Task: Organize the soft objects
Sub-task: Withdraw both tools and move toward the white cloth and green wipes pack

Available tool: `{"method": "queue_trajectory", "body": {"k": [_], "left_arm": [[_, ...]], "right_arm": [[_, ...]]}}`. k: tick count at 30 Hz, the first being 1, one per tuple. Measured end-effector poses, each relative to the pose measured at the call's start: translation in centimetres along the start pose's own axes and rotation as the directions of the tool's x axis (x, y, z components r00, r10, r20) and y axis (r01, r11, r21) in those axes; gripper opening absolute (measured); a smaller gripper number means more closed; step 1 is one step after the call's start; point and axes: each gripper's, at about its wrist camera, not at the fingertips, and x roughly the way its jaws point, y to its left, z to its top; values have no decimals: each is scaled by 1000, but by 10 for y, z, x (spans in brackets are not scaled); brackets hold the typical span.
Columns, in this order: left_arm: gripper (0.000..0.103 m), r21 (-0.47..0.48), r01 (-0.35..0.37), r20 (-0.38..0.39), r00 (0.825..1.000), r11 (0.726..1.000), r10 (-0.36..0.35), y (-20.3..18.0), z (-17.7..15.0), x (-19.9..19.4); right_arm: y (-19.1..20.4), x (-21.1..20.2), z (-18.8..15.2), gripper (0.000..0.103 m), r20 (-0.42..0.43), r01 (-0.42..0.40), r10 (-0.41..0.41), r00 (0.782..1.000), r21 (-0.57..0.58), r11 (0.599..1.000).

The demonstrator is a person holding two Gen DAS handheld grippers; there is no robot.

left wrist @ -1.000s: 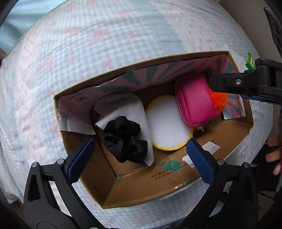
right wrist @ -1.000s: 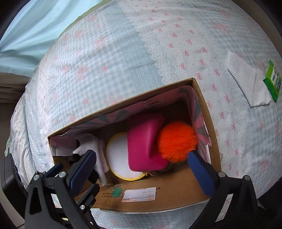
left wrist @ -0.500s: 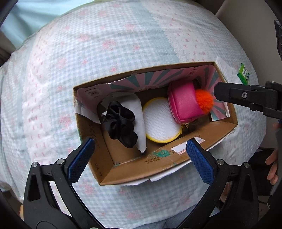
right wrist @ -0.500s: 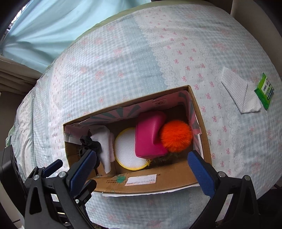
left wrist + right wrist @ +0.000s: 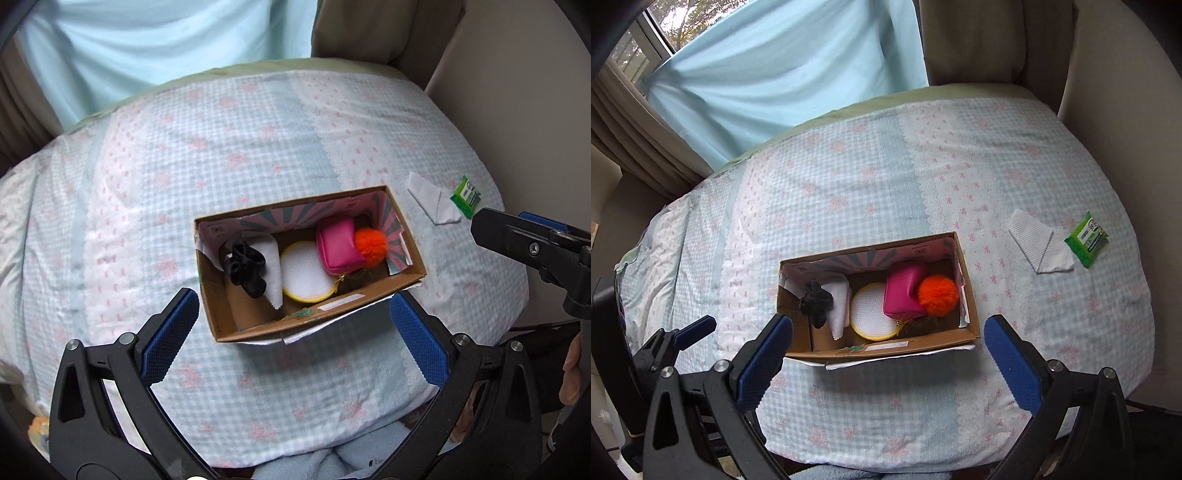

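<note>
An open cardboard box [image 5: 258, 325] [image 5: 942, 338] stands on the checked bedspread. Inside lie a black scrunchie [image 5: 245, 267] [image 5: 814, 304] on a white cloth [image 5: 271, 254] [image 5: 838, 299], a round white and yellow pad [image 5: 304, 271] [image 5: 871, 310], a pink pouch [image 5: 338, 245] [image 5: 903, 286] and an orange pompom [image 5: 371, 242] [image 5: 938, 291]. My left gripper [image 5: 295, 332] is open and empty, high above the box's near side. My right gripper [image 5: 888, 354] is open and empty, also above the near side.
A folded white tissue [image 5: 434, 201] [image 5: 1041, 245] and a green wipes pack [image 5: 466, 194] [image 5: 1086, 240] lie on the bed right of the box. A light blue curtain [image 5: 783, 74] hangs behind the bed. A beige wall or headboard [image 5: 1126, 92] is at the right.
Both grippers have pulled up and back from the box, so it looks much smaller. The box contents have not moved. Both grippers stayed open.
</note>
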Motion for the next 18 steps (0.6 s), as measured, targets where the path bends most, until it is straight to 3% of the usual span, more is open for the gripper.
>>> {"method": "queue_trajectory", "body": {"k": [2, 7, 18], "left_arm": [[103, 2, -7, 38, 999, 1000, 7, -5, 2, -14], [103, 20, -10, 124, 992, 1000, 8, -26, 10, -38], [103, 89, -92, 260, 963, 992, 66, -105, 36, -60]], "right_arm": [[-5, -15, -1, 103, 34, 22, -22, 999, 2, 1000], [-23, -53, -7, 103, 116, 181, -181, 976, 15, 983], [-128, -90, 3, 103, 200, 215, -229, 953, 88, 973]]}}
